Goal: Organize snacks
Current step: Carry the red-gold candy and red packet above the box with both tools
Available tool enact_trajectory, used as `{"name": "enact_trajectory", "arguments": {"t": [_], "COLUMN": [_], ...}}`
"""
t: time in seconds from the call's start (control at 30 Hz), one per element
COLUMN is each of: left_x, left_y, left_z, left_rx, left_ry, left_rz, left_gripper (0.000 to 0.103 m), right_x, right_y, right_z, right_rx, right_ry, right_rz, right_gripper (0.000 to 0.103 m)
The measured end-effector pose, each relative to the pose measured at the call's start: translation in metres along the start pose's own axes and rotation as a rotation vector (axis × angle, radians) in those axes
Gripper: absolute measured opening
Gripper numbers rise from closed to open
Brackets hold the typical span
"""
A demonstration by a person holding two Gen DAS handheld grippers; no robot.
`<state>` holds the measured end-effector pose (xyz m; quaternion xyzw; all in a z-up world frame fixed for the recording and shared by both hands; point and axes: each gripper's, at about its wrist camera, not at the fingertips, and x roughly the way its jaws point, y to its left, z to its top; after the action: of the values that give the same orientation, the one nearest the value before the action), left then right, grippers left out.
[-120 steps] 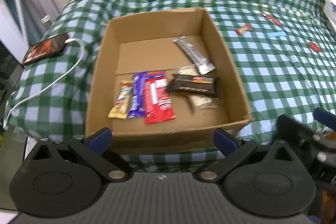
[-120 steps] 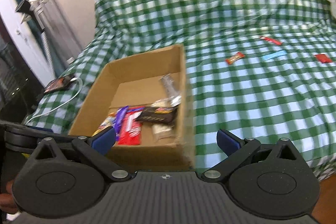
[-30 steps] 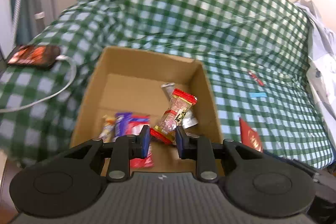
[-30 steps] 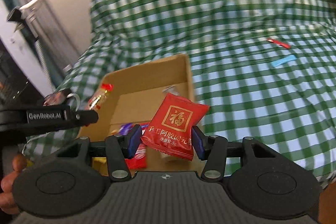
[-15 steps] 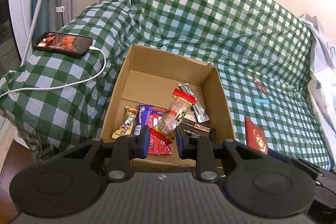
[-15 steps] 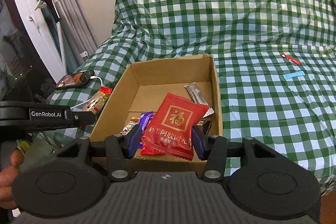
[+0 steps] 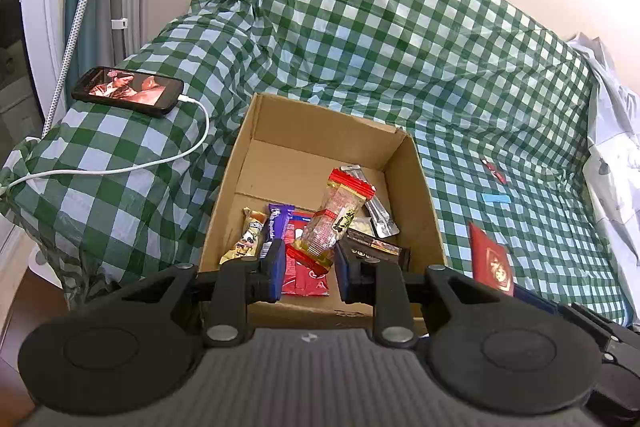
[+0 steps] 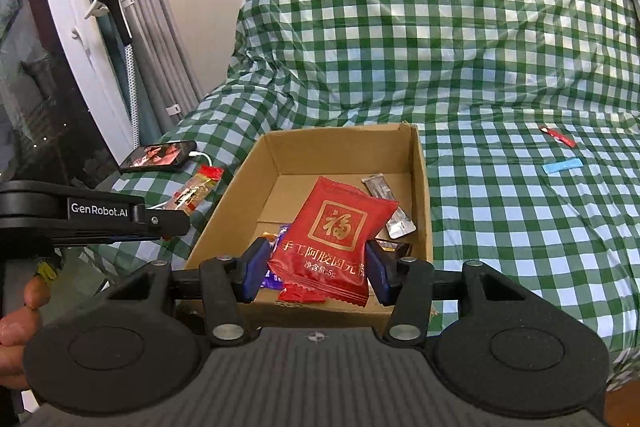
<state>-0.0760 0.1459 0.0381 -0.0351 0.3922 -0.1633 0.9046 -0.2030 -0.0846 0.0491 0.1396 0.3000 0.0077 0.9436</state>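
Observation:
An open cardboard box (image 7: 316,131) (image 8: 420,163) sits on a green checked bedspread and holds several snack packets. My left gripper (image 7: 308,269) is shut on a clear red-ended snack bar (image 7: 336,219), held above the box's near edge. It also shows at the left of the right wrist view (image 8: 196,189). My right gripper (image 8: 314,271) is shut on a red square packet with gold characters (image 8: 336,239), held above the box's near side. That packet shows in the left wrist view (image 7: 490,259) to the right of the box.
A phone (image 7: 128,91) on a white charging cable (image 7: 120,169) lies on the bedspread left of the box. A small red packet (image 8: 558,136) and a light blue strip (image 8: 562,166) lie on the bedspread to the right. Curtains and a white stand are at far left.
Since four seconds ago both grippers have shut on snacks. In the last second both have pulled back and up a little, holding their packets over the box's near side.

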Motion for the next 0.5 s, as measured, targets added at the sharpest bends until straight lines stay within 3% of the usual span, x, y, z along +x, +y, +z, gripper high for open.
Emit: {"name": "enact_trajectory", "arguments": {"t": [0.5], "left_x": [0.0083], "left_y": [0.0051], "left_z": [0.0034], "left_rx": [-0.017], "left_ry": [0.017], "left_rz": [0.006], "left_gripper": [0.028], "right_x": [0.0068], "right_y": [-0.0011], "right_z": [0.0006], "right_rx": [0.002], "right_ry": [0.018], "right_rz": [-0.014], "right_gripper": [0.054]}}
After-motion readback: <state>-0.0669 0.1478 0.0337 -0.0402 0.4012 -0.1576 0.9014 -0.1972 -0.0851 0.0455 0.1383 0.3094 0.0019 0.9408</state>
